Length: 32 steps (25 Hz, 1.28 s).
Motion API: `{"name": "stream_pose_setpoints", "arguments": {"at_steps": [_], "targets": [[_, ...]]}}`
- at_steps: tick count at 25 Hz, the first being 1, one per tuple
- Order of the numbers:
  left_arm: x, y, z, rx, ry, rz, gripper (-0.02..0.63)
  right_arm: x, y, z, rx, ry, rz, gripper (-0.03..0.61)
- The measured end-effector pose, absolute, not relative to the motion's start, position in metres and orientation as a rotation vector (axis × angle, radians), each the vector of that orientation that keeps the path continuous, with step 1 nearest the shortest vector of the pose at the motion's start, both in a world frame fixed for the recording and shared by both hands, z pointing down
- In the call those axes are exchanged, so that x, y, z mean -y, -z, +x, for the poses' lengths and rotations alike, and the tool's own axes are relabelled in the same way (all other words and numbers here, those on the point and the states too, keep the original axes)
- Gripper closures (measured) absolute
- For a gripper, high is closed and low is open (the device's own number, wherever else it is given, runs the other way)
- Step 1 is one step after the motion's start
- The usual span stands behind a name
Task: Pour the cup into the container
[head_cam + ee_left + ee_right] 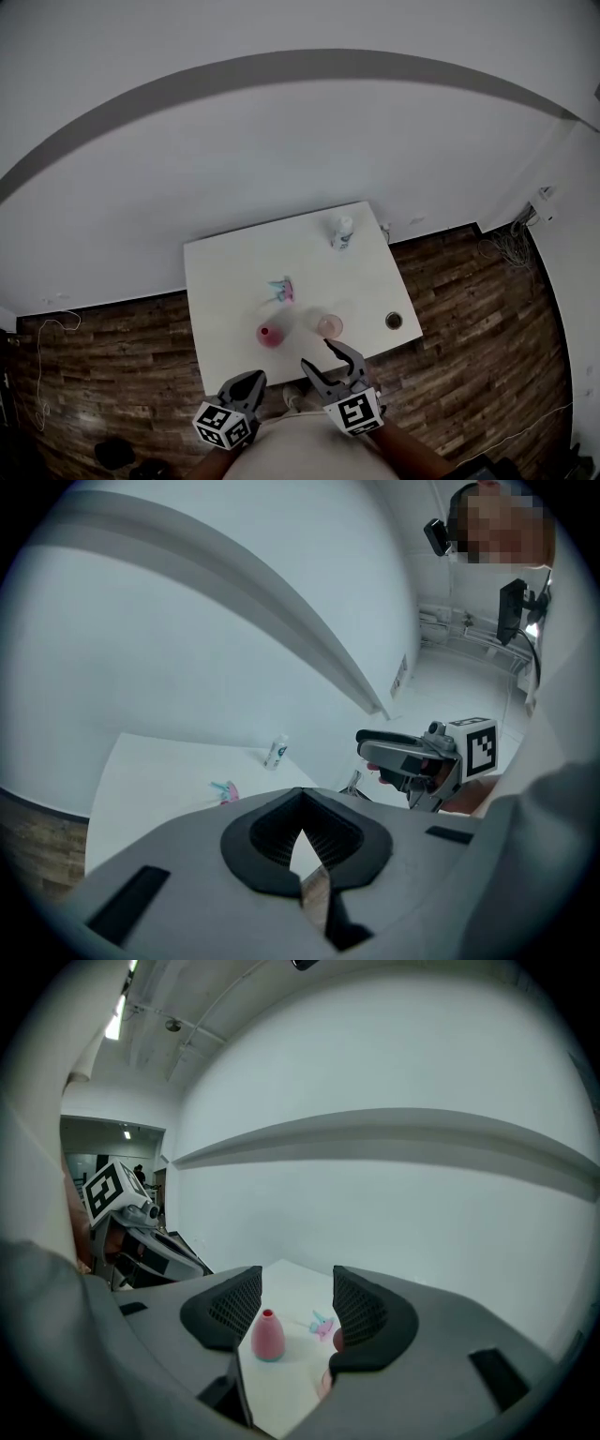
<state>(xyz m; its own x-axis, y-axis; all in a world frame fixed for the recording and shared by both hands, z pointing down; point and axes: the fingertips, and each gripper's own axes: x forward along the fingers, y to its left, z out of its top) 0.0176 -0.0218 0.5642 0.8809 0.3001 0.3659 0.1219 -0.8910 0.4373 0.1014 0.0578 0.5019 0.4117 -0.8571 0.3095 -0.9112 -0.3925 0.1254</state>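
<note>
OK, left gripper (pixel 251 379): jaws together at the tips, nothing between them; it sits short of the near edge of the white square table (pixel 216 281).
Right gripper (pixel 315 352): jaws apart and gripping nothing; the tips reach just over the table's near edge, ahead of and right of the left gripper.
Cup: clear pinkish plastic cup (pixel 329 325), upright on the table just ahead of the right gripper's tips, not touching them. The right gripper view shows only a pink sliver of it behind the right-hand jaw.
Container: pink cone-shaped container with a narrow red mouth (pixel 268 1335), upright, ahead and slightly left of the right gripper, just left of the cup. It shows in the gap between the right jaws, clear of both pads. It stands ahead of the left gripper, apart from it.
Small pink-and-teal object (pixel 281 291): lies on the table beyond the container, farther from both grippers; too small to identify.
White bottle (pixel 342 232): upright, well beyond the right gripper at the table's far edge.
Dark round spot (pixel 394 321): on the tabletop, right of the cup and of the right gripper, near the table's right corner; cannot tell what it is.
Floor: brown wood planks (pixel 469 309) around the table.
</note>
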Motion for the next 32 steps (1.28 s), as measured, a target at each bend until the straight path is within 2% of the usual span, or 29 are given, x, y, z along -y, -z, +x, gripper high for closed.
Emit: {"name": "stream_pose_setpoints", "arguments": {"at_steps": [16,32], "targets": [[-0.056,-0.549,0.044,-0.339,-0.615,2.644,0.604,-0.145,-0.477,0.143,1.467,-0.248,2.434,0.336],[-0.189,-0.539,0.002,-0.332,-0.627,2.692,0.604,-0.268,-0.453,0.082,1.623,-0.137,2.421,0.335]]}}
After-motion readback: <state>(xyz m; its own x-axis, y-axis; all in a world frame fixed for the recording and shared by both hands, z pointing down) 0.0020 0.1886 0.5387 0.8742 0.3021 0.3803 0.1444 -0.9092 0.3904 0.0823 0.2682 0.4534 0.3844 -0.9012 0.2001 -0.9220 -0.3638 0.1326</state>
